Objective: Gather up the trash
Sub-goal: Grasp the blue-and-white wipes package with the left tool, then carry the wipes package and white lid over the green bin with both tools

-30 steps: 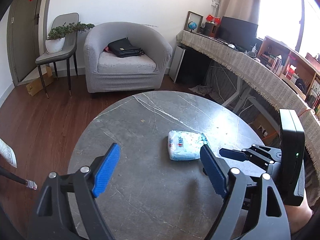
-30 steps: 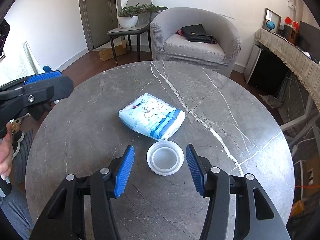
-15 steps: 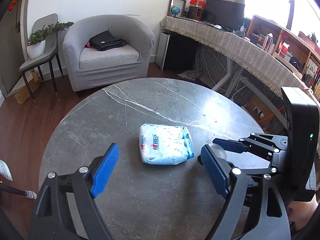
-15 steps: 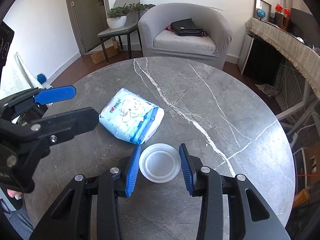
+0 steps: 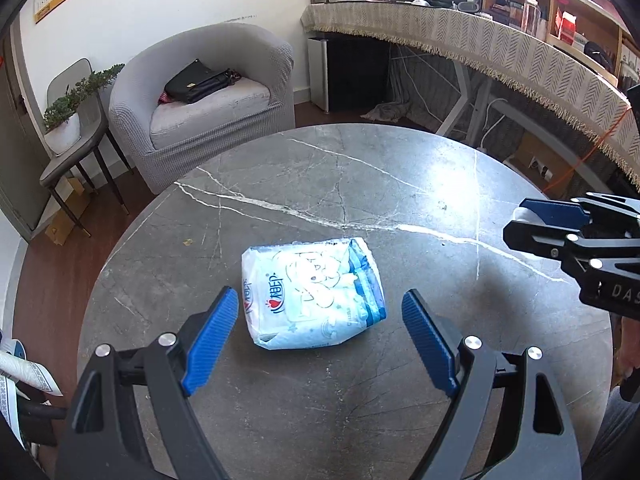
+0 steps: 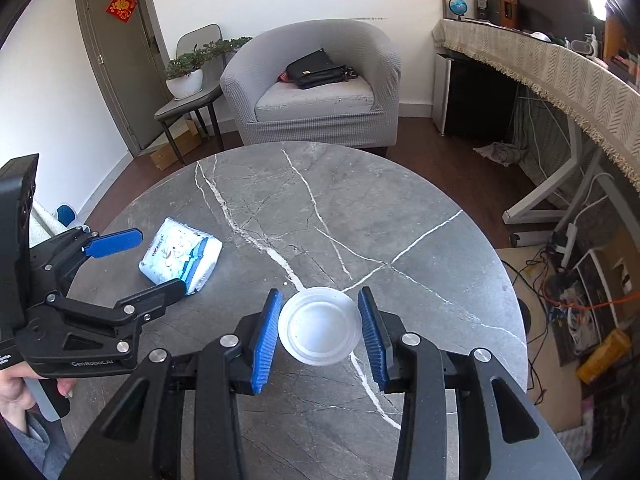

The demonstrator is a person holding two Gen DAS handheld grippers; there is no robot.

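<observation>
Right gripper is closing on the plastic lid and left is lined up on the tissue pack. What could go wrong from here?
1. The plastic lid lies flat on the table; the right gripper may only pinch its thin rim, so it could flex and pop out.
2. The tissue pack is soft and lies skewed between the left gripper pads; it may slip or twist.

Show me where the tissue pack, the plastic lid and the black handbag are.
tissue pack (image 5: 314, 294), left wrist view, middle of its printed top face
plastic lid (image 6: 320, 326), right wrist view, centre of the disc
black handbag (image 6: 316, 69), right wrist view, middle of the bag
</observation>
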